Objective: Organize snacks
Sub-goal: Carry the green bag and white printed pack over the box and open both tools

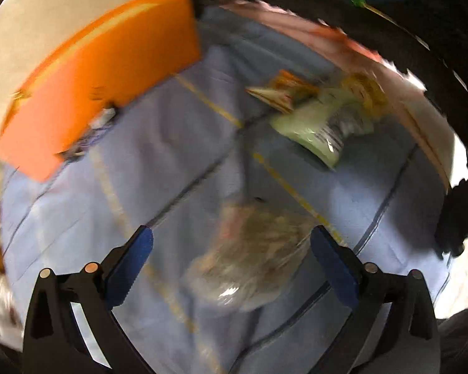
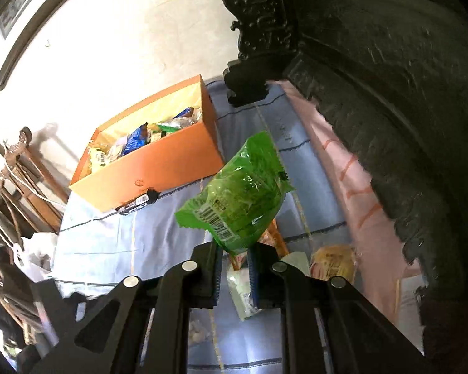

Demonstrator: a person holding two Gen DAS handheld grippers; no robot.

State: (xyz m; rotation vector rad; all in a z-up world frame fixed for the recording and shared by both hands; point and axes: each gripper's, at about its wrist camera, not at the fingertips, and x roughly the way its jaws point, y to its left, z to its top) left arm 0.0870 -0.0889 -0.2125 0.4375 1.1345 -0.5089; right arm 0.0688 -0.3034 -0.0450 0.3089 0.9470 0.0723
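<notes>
My right gripper (image 2: 234, 252) is shut on a green snack bag (image 2: 237, 193) and holds it above the blue bedsheet (image 2: 115, 243). An orange box (image 2: 159, 162) with several snack packets inside stands on the bed, to the left of and beyond the bag. My left gripper (image 1: 231, 243) is open above a clear bag of pale snacks (image 1: 249, 258) that lies on the sheet between its fingers. The orange box (image 1: 103, 74) is at the upper left in the left wrist view. A pale green packet (image 1: 318, 127) and an orange packet (image 1: 284, 90) lie farther off. The left view is blurred.
A dark carved wooden headboard (image 2: 374, 71) rises at the right, with pink bedding (image 2: 352, 184) along it. A pale green packet (image 2: 243, 293) and a yellow packet (image 2: 333, 265) lie on the sheet below the right gripper. Wooden furniture (image 2: 25, 168) stands at the left.
</notes>
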